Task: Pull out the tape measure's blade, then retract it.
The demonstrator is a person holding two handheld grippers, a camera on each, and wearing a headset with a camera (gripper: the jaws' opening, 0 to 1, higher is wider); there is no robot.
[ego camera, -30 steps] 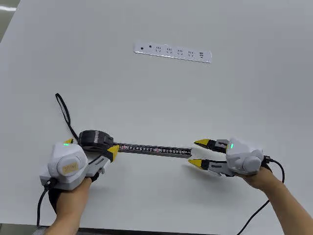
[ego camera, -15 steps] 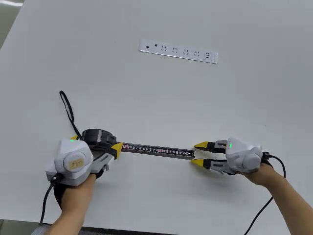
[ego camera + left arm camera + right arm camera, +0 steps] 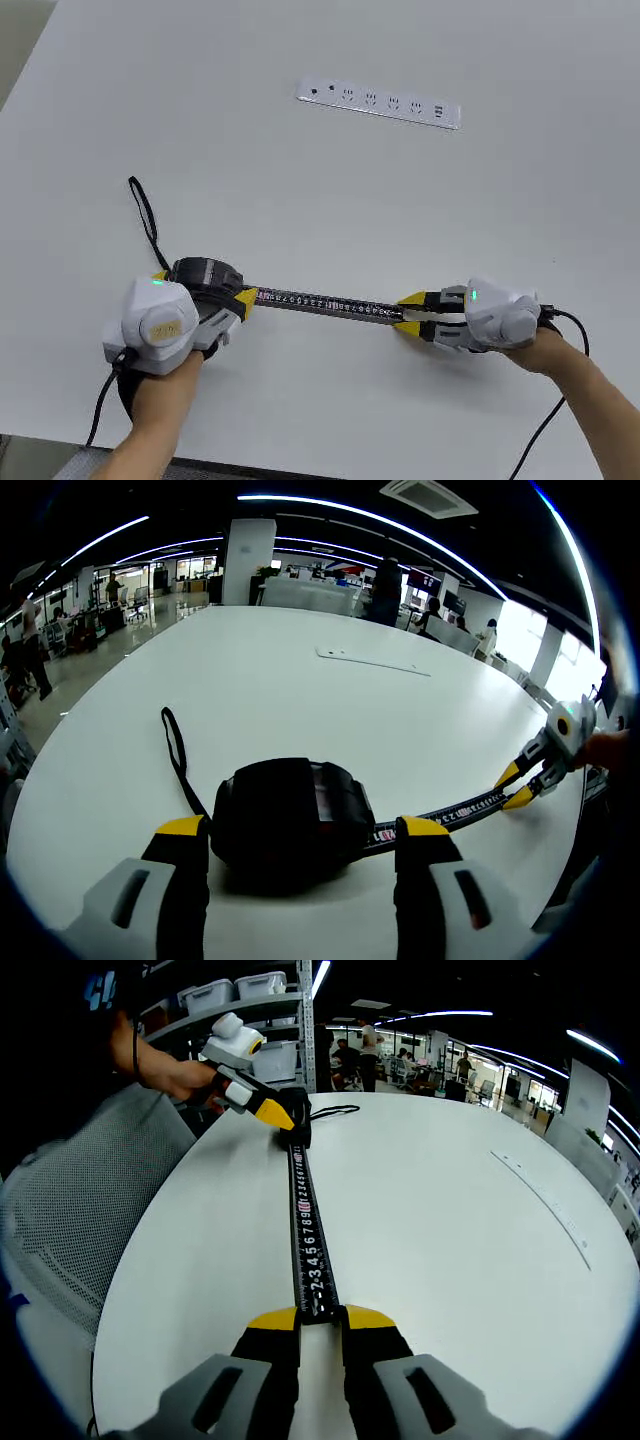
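The black tape measure case (image 3: 205,277) lies on the white table (image 3: 300,200), held between the yellow-tipped jaws of my left gripper (image 3: 205,289), which is shut on it. In the left gripper view the case (image 3: 288,820) sits between the fingers (image 3: 182,842). Its dark blade (image 3: 325,303) runs rightward along the table to my right gripper (image 3: 411,313), shut on the blade's end. In the right gripper view the blade (image 3: 306,1230) stretches away from the gripper (image 3: 320,1318) to the case (image 3: 294,1107). A black wrist strap (image 3: 145,215) trails from the case.
A white power strip (image 3: 378,103) lies at the far side of the table. The table's near edge runs just behind both hands. Cables trail from both grippers.
The right gripper's jaws have closed from open onto the blade's end. The left gripper stays on the case. The camera has shifted slightly.
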